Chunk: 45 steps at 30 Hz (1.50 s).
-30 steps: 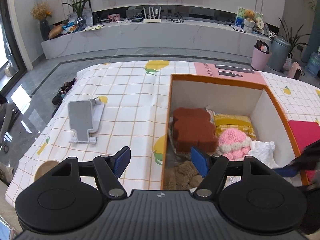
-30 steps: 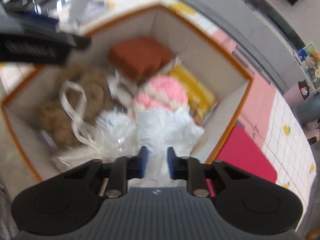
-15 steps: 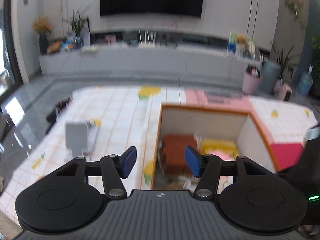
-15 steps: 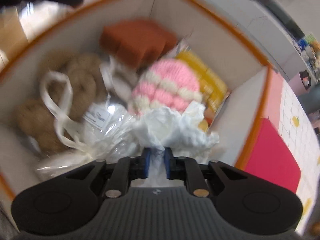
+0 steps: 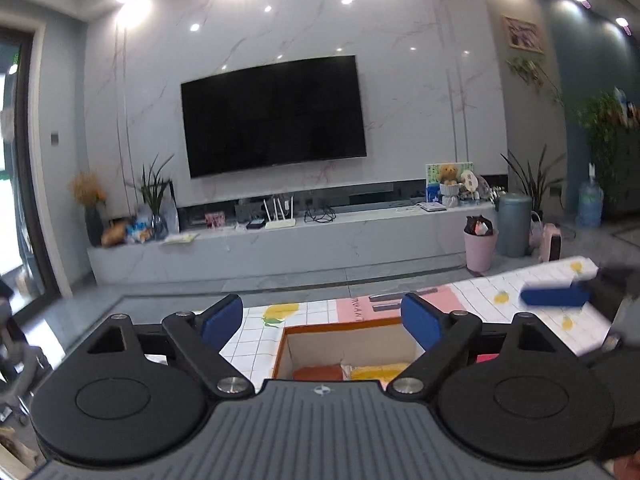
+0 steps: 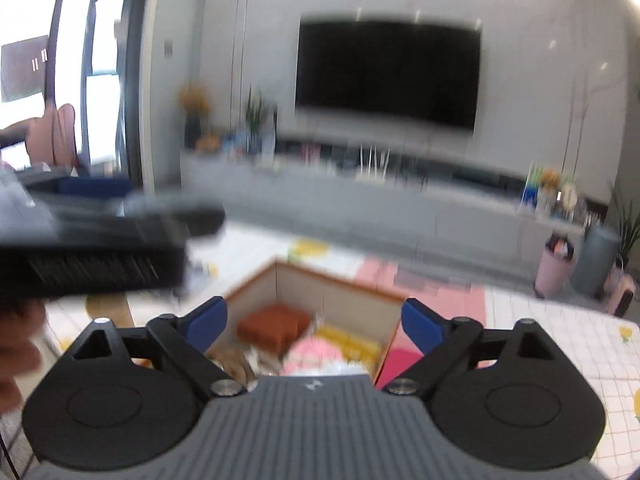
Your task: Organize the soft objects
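Note:
An orange-rimmed cardboard box (image 5: 340, 325) sits on the checked tablecloth; it also shows in the right wrist view (image 6: 332, 280). Inside lie a rust-brown cushion (image 6: 274, 322), a yellow item (image 6: 350, 342), a pink knitted hat (image 6: 316, 356), a white crumpled piece (image 6: 344, 368) and a brown plush (image 6: 228, 356). My left gripper (image 5: 322, 322) is open and empty, raised above the box's near side. My right gripper (image 6: 314, 322) is open and empty, raised above the box. The right gripper shows at the right in the left wrist view (image 5: 560, 296).
A red pad (image 6: 400, 358) lies right of the box. A pink mat (image 5: 360, 308) lies beyond it on the table (image 6: 560, 344). The left gripper's body crosses the right wrist view at left (image 6: 100, 256). A TV wall and low cabinet stand across the room.
The right gripper let go of the white piece in the box, opened wide and lifted. Both grippers tilted up and back, so the views now face the room.

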Each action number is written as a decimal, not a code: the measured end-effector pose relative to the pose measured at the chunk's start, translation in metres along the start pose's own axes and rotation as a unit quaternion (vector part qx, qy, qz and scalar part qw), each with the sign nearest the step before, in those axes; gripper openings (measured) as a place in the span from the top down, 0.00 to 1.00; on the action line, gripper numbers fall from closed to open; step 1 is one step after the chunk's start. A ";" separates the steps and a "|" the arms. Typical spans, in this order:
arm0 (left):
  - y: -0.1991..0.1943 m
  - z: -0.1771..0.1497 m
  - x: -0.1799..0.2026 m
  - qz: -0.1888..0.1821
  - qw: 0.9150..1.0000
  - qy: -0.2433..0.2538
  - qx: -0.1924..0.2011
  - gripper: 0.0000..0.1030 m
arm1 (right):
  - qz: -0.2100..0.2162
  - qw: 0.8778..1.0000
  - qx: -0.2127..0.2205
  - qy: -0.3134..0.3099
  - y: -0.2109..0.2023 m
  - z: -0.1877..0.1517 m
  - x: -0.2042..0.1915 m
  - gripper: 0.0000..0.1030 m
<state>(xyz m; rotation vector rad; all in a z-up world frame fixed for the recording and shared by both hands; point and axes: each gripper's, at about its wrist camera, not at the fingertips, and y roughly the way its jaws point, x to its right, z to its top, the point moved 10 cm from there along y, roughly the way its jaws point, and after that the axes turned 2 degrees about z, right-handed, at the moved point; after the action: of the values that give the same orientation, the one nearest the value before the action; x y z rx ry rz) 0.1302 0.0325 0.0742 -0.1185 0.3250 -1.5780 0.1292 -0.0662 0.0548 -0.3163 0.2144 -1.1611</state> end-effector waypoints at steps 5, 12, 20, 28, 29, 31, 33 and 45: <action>-0.005 -0.027 0.022 -0.062 0.993 -0.084 -0.052 0.00 | -0.027 0.999 0.021 0.022 -0.039 -0.025 0.019 0.03; -0.021 -0.056 0.060 -0.037 0.998 -0.029 -0.031 0.00 | -0.028 0.996 -0.008 0.080 -0.073 -0.078 0.047 0.03; -0.037 -0.087 0.086 -0.015 0.998 -0.059 -0.034 0.00 | -0.083 0.993 -0.009 0.081 -0.106 -0.117 0.059 0.03; -0.035 -0.113 0.093 -0.018 0.997 -0.049 -0.060 0.00 | -0.093 0.991 -0.030 0.087 -0.105 -0.147 0.069 0.03; -0.036 -0.116 0.094 -0.016 0.997 -0.050 -0.063 0.00 | -0.092 0.991 -0.030 0.091 -0.102 -0.149 0.071 0.03; -0.038 -0.120 0.095 -0.013 0.996 -0.049 -0.067 0.00 | -0.094 0.991 -0.032 0.093 -0.102 -0.153 0.072 0.03; -0.038 -0.124 0.097 -0.008 0.997 -0.044 -0.065 0.00 | -0.089 0.991 -0.035 0.089 -0.099 -0.156 0.071 0.03; -0.038 -0.128 0.097 -0.001 0.997 -0.047 -0.066 0.00 | -0.098 0.991 -0.030 0.085 -0.097 -0.158 0.071 0.03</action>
<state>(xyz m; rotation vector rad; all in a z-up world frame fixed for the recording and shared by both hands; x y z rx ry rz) 0.0547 -0.0462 -0.0490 -0.2951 0.3543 -1.5474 0.0211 -0.1876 -0.0595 -0.2961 0.3734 -1.3801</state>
